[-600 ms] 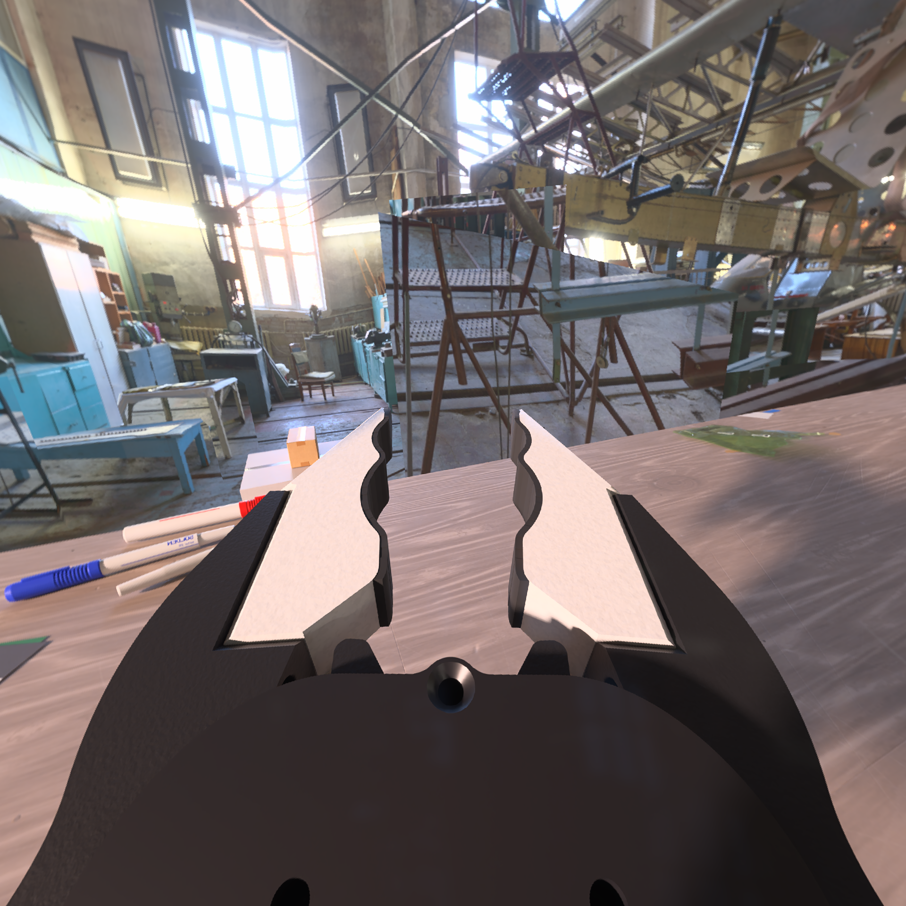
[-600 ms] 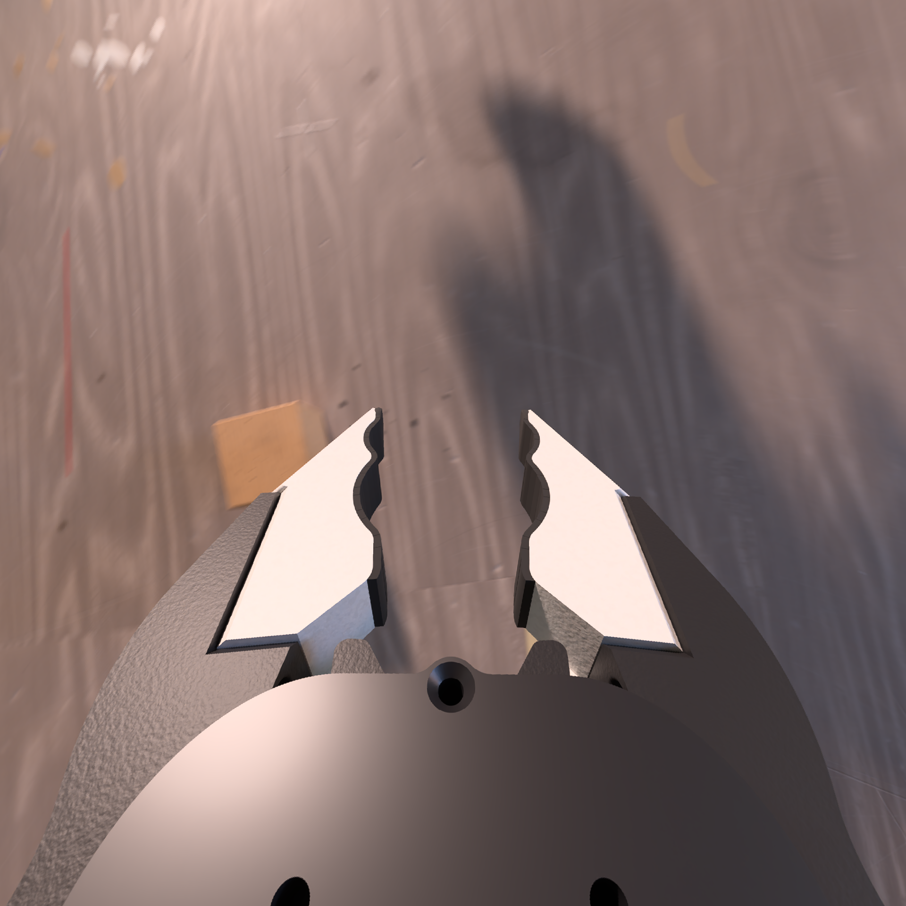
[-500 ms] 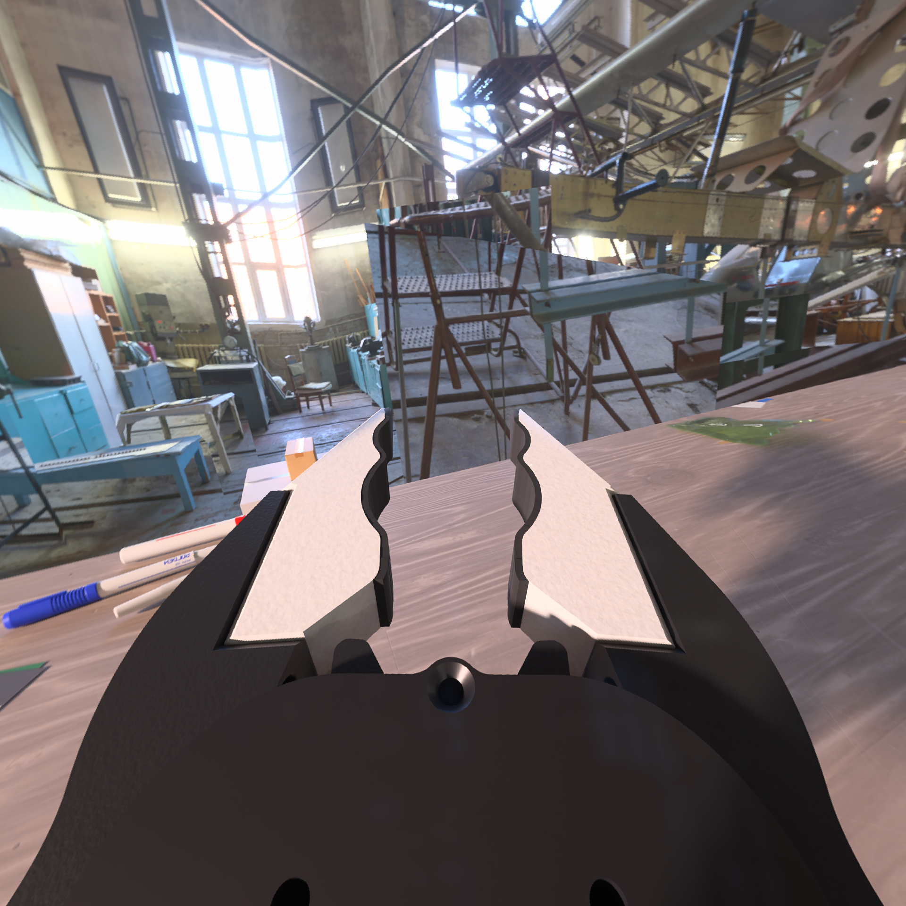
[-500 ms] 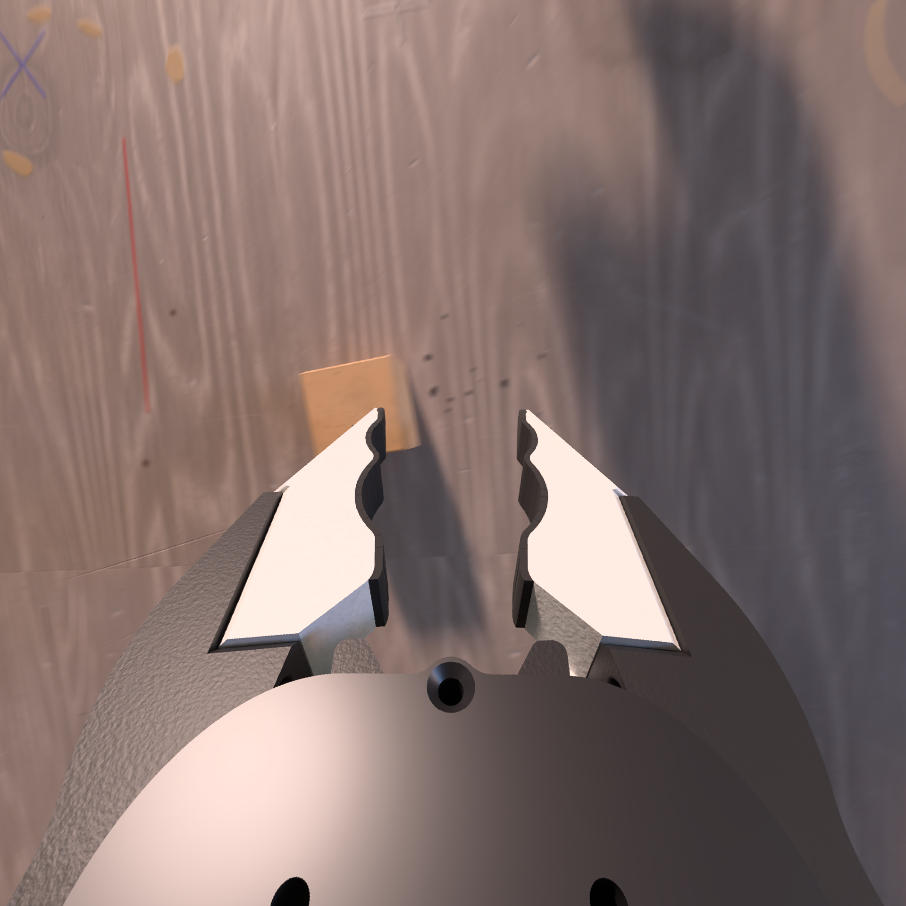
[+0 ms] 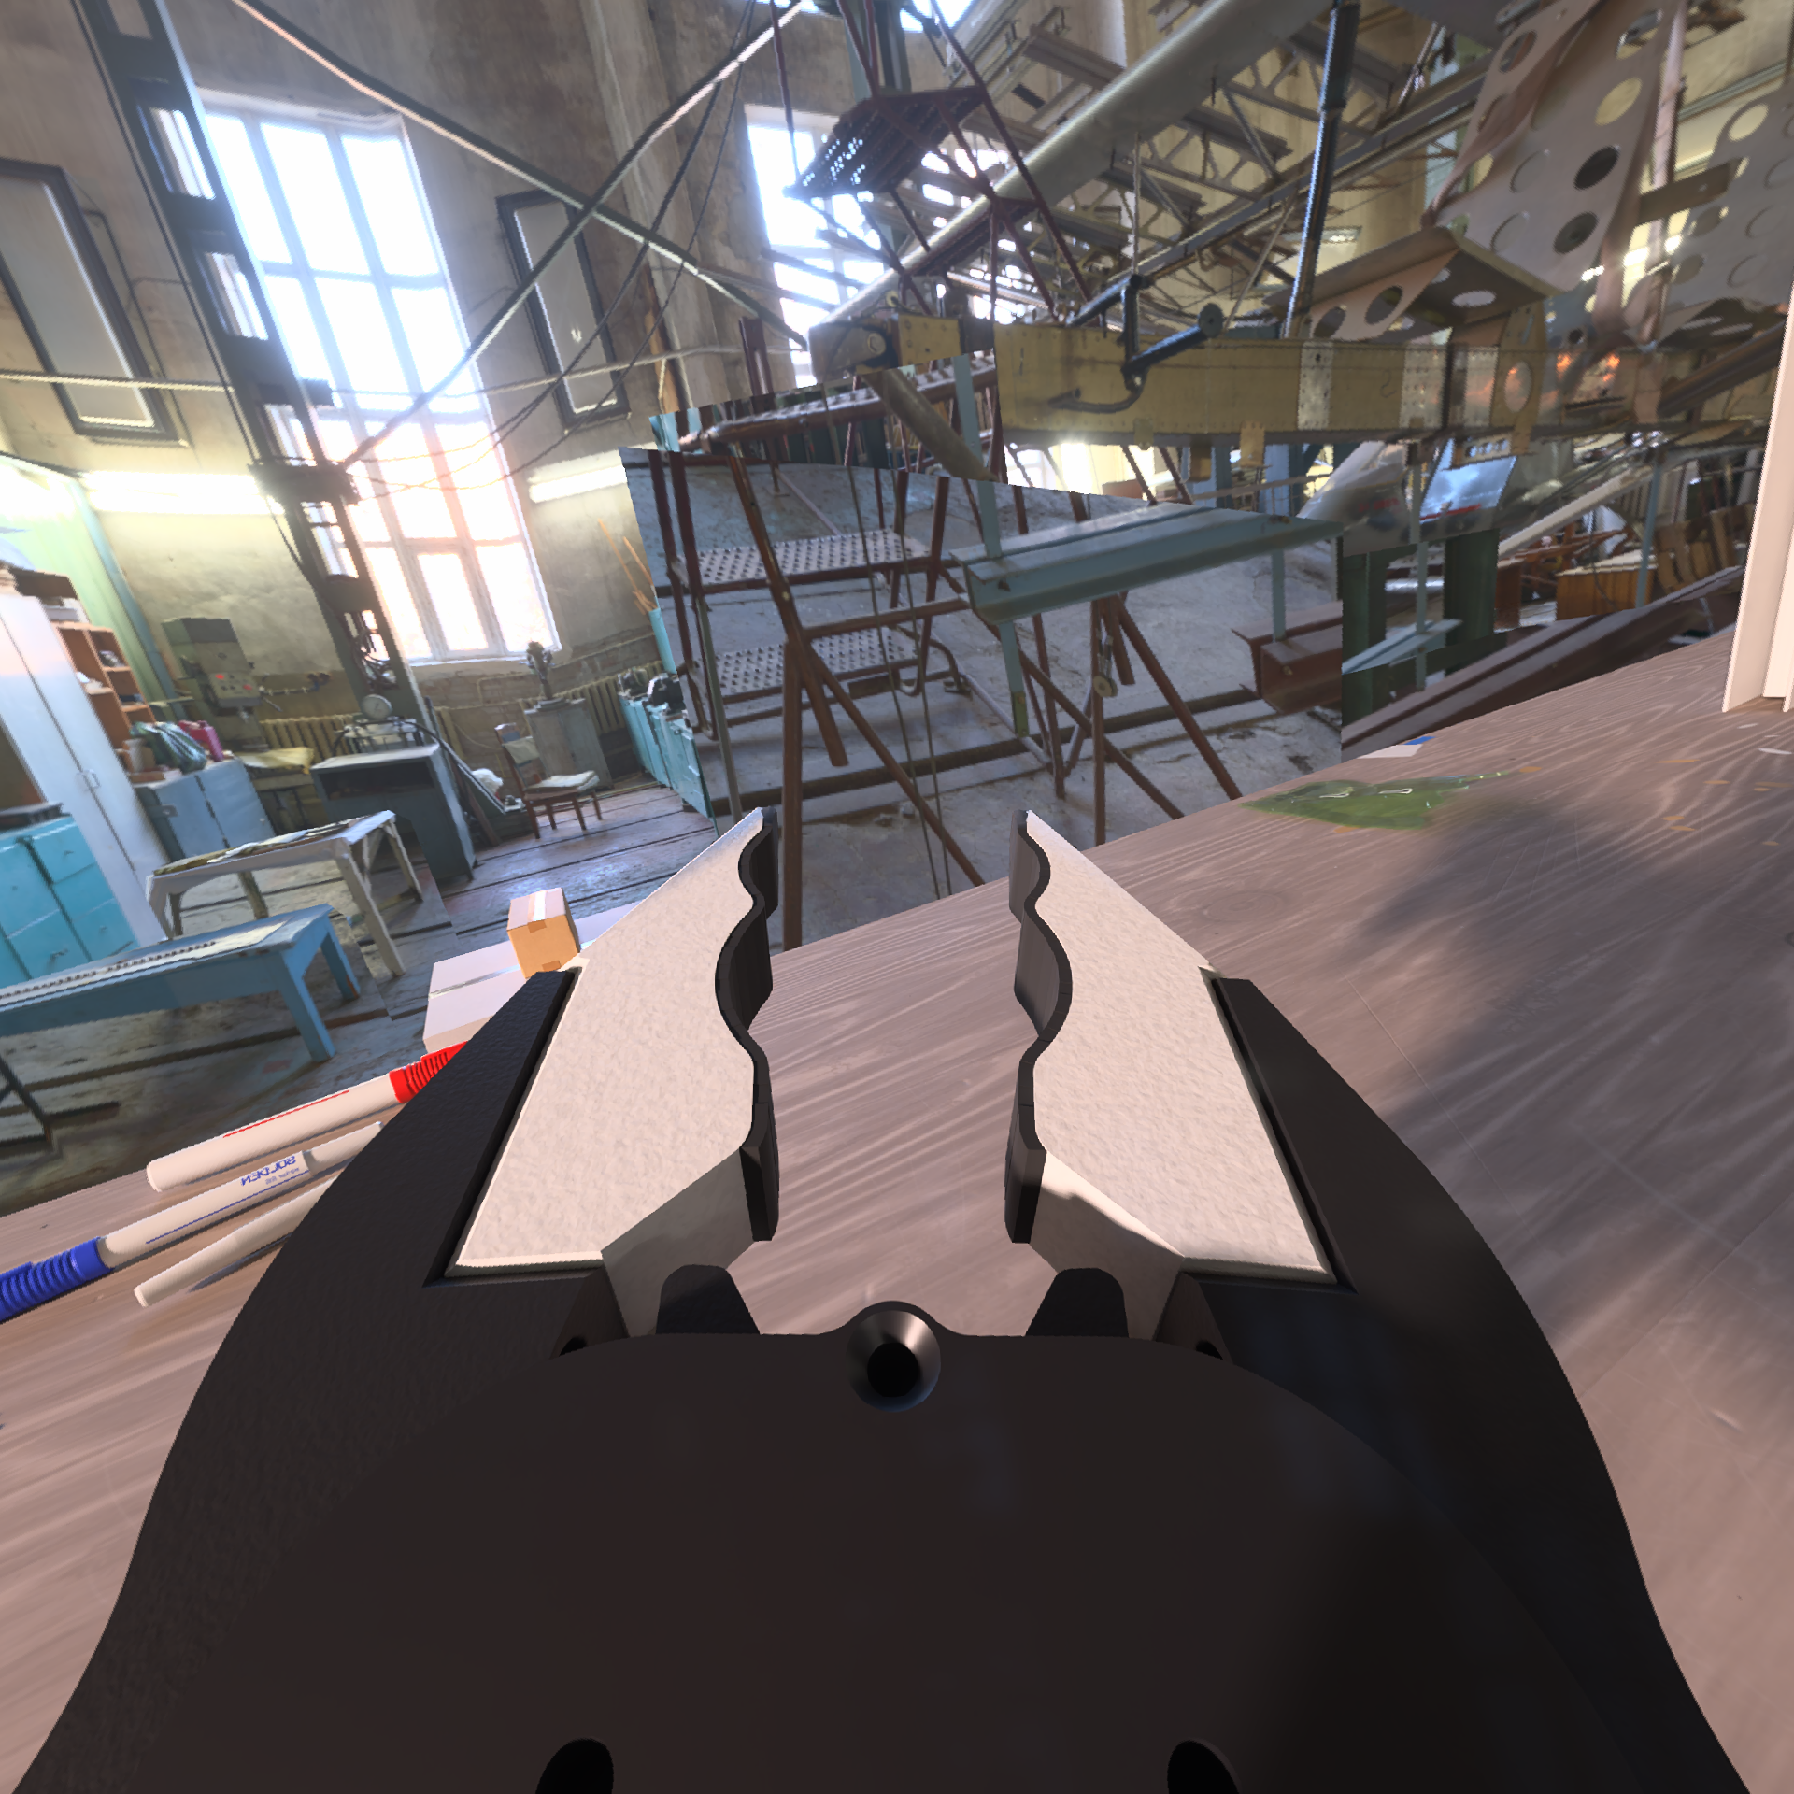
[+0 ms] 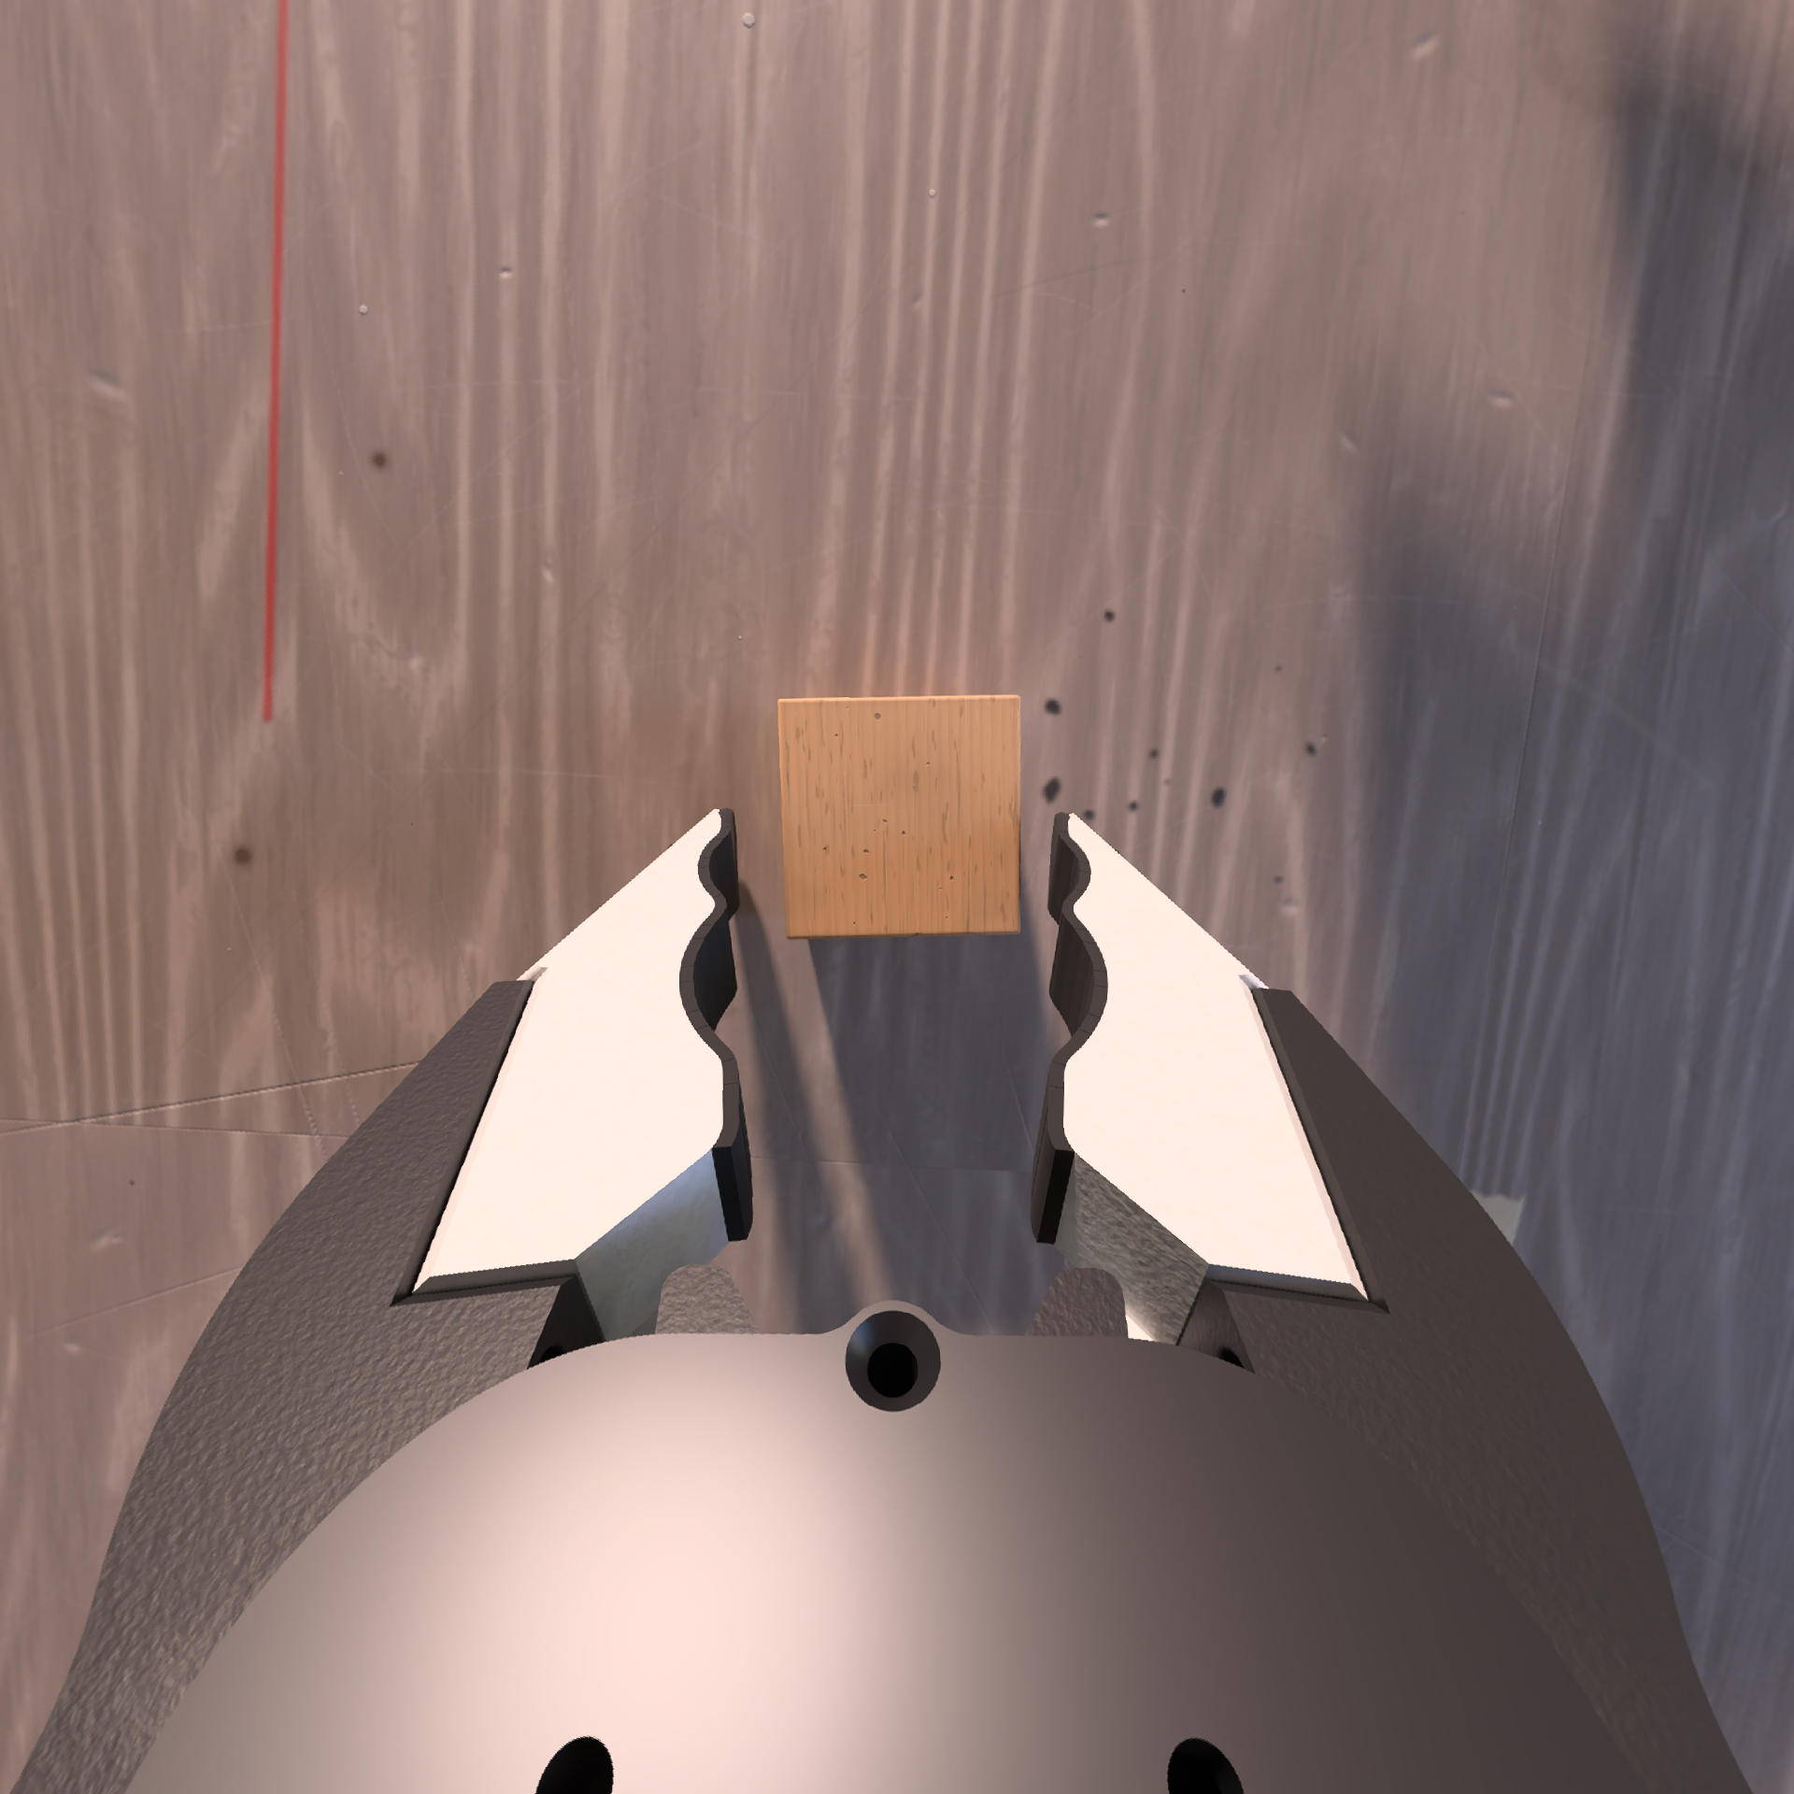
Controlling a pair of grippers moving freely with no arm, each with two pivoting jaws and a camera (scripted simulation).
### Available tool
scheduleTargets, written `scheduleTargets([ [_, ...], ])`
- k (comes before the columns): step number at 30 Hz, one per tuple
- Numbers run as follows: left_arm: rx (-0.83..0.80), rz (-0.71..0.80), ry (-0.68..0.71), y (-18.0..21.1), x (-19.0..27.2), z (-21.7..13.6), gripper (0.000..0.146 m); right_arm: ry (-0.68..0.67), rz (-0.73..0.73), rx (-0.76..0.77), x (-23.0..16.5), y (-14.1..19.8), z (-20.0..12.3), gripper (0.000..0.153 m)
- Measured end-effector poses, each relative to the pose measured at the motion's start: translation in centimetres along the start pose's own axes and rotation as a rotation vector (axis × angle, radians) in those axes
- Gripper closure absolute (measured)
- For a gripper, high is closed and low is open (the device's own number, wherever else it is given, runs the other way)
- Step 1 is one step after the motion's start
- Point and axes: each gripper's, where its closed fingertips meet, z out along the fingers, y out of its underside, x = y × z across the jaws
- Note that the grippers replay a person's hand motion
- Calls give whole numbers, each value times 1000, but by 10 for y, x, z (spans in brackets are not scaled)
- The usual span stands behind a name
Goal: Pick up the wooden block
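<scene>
1. Right claw [image 6: 895, 830] points down at the counter [image 6: 485, 485], jaws spread wide and empty; the wooden block [image 6: 899, 815] lies flat between and just beyond the tips, untouched.
2. Good practice, as judged: descend straight, keep the block centred and its sides parallel to the fingers [image 6: 621, 1048], then close evenly.
3. Left claw [image 5: 893, 854] hangs parted and empty over bare counter.
4. Count: one block, two claws, at least three pens [image 5: 291, 1131], one small carton [image 5: 542, 932] on a white box [image 5: 466, 990].
</scene>
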Motion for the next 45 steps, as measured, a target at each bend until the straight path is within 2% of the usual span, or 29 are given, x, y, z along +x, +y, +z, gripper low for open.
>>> scheduleTargets([
  [3,-8,-1,2,2,0,0,98,-17,-19,-10,0,-1,0,93],
  [5,-13,2,-4,4,-1,0,98,-20,-29,-18,1,0,-1,104],
  [10,-28,11,-4,5,1,-2,96,7,-32,-27,5,3,-4,104],
  [14,-52,31,33,8,10,-2,94,61,4,15,13,9,-21,104],
  [19,-96,-14,68,1,31,-2,72,164,134,99,31,34,-54,104],
  [22,-101,9,172,-9,63,-1,66,222,229,178,43,54,-74,104],
  [25,-149,85,343,-13,110,-2,60,277,307,191,53,82,-89,104],
  [28,-232,130,520,-4,157,-7,59,320,364,194,60,104,-99,104],
  [32,-347,125,738,13,207,-14,58,350,387,214,63,117,-105,104],
  [43,-558,186,1061,45,260,-13,58,332,387,193,63,124,-92,104],
  [45,-590,193,1106,52,266,-16,63,321,386,190,62,124,-89,104],
])
